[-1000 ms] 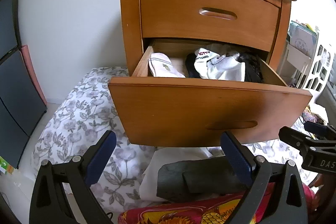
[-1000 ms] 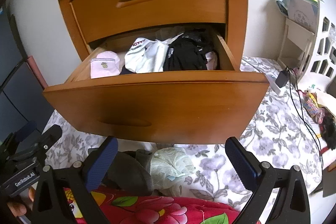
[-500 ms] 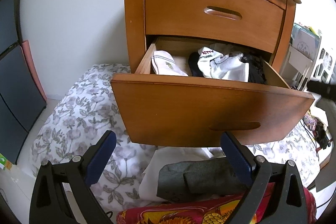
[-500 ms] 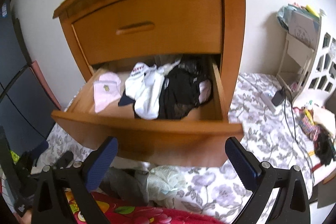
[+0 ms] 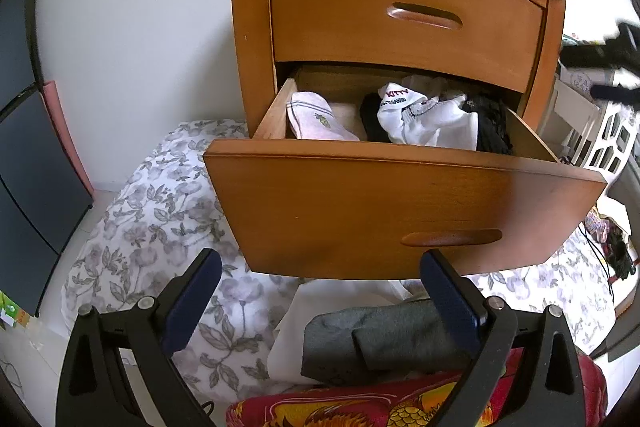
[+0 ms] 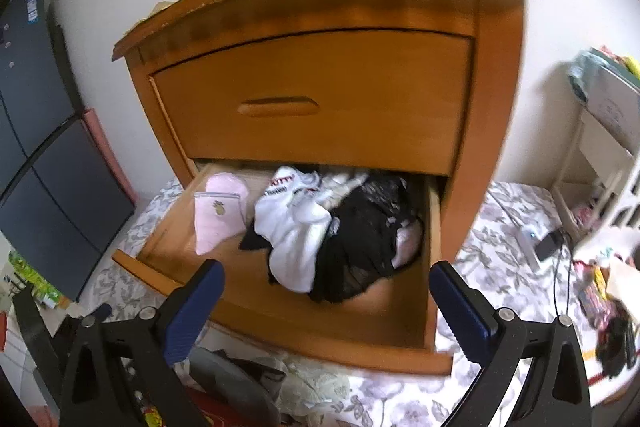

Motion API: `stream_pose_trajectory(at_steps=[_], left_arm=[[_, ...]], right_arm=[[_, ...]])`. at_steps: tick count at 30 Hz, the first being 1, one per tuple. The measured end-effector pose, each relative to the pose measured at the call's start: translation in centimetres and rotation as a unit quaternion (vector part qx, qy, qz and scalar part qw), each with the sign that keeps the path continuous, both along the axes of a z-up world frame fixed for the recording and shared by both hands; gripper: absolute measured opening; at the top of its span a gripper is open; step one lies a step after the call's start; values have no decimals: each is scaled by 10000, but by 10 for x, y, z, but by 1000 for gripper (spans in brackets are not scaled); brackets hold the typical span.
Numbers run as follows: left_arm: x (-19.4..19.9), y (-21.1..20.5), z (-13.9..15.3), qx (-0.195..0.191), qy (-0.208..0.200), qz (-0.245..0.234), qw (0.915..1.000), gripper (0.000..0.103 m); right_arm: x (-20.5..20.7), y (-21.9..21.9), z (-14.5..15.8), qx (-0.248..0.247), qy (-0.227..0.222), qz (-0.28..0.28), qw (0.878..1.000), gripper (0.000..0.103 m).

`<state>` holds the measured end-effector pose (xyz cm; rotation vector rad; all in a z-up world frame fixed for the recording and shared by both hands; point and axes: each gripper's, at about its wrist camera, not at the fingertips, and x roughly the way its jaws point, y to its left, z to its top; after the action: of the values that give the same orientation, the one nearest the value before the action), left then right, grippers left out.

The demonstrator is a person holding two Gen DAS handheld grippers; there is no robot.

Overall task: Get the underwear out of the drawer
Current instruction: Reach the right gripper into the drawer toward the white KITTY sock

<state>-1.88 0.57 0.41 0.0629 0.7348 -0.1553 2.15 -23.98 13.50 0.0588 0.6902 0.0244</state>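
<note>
Right gripper spread wide (empty) above open drawer, underwear just beyond, left gripper gaping too

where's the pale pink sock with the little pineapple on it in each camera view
Left wrist: pale pink sock lies at the open drawer's left end, above centre.
Right wrist: pale pink sock lies left of centre, flat on the drawer floor.
Shared landmark: the white garment printed KITTY, just right of it.

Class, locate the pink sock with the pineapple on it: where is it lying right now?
In both wrist views the pink sock lies in the open lower drawer, at its left end, just left of the white garment.
</note>
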Motion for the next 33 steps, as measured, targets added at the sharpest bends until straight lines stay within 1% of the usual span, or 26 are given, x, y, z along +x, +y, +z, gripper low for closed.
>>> stream_pose_trajectory(at_steps=[3,8,14,19,22,25,28,30,33], left_arm=[[1,-1,-1,0,29,-20,10000,100],[3,0,-2,-49,65,-40,10000,99],[3,1,-3,-98,87,-66,9999,99],[4,2,-4,-170,126,-97,9997,99],[5,2,-4,-211,142,-113,9996,99],[5,4,-4,-262,158,-121,9995,100],[5,4,-5,-308,157,-136,9993,99],[6,4,-5,-332,171,-151,9992,100],[6,6,-6,-384,193,-167,9989,99]], right_arm=[[14,0,11,-49,-46,87,9999,103],[43,-1,21,65,108,208,9997,103],[70,0,17,115,508,325,9981,103],[84,5,16,16,650,437,9969,103],[95,9,8,-51,876,573,9945,103],[106,10,-2,11,1136,679,9912,103],[117,11,-17,69,1499,691,9863,103],[124,12,-30,13,1738,614,9829,103],[129,13,-48,25,2004,538,9782,103]])
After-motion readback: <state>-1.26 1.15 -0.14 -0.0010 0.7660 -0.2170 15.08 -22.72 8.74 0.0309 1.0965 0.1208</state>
